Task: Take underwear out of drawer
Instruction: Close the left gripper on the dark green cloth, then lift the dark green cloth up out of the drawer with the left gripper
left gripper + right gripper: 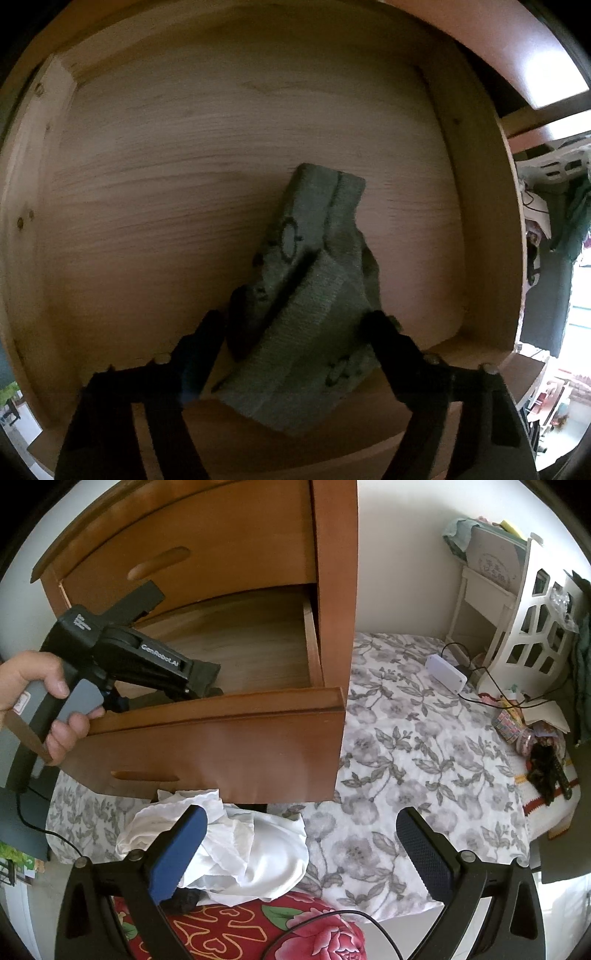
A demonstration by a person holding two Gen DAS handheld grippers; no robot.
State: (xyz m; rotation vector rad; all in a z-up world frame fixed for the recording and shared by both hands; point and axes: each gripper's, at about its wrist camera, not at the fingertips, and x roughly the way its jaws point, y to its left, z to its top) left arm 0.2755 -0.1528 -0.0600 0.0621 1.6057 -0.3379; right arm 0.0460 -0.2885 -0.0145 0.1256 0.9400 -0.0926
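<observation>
Left gripper [295,325] straddles folded green underwear [314,280] in the drawer [476,206], jaws part-closed; whether they grip, I cannot tell. A pinch on the top fold alone could let it unfold or drop. Right gripper [301,853] open, empty.

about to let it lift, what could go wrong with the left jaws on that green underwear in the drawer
1. The left gripper straddles only the near end of the folded green underwear; it may unfold and drag on the way up.
2. Its grip looks off-centre, with one fingertip at the cloth's edge, so the fabric could slip out.
3. The hanging cloth could catch on the drawer front as it rises.
</observation>
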